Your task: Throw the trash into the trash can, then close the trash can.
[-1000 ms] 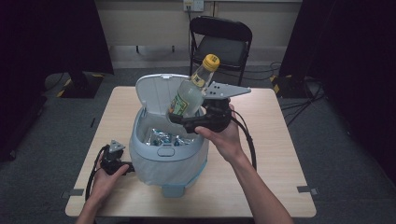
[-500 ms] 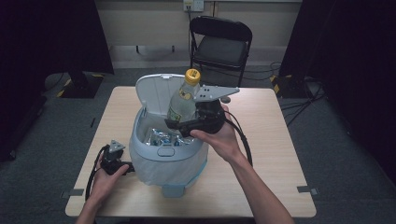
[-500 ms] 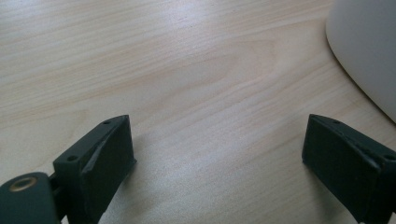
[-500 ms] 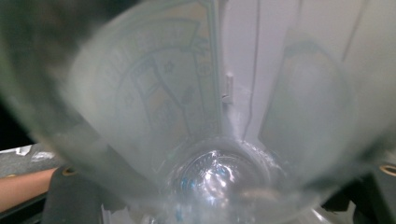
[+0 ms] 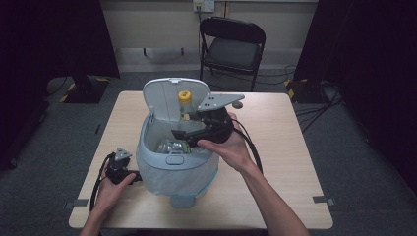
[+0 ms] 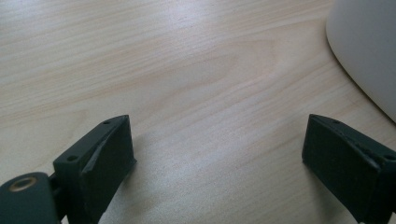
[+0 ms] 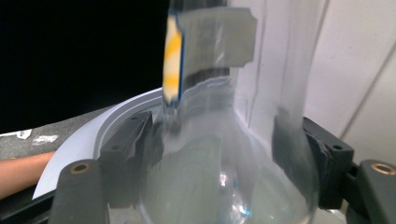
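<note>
A clear plastic bottle with a yellow cap stands nearly upright over the mouth of a pale blue bin, in front of its raised lid. My right gripper is shut on the bottle's lower body. In the right gripper view both pads press the bottle from either side, its label above them, the right gripper close to the bin's rim. My left gripper rests on the table left of the bin, open, with bare wood between its jaws.
The bin is lined with a white bag and holds several crushed clear containers. Its wall stands close to the left gripper. A black folding chair stands behind the wooden table.
The bottle has swung from leaning right to nearly upright and sunk toward the bin's mouth, with the right gripper moving left and down. The left gripper has stayed put.
</note>
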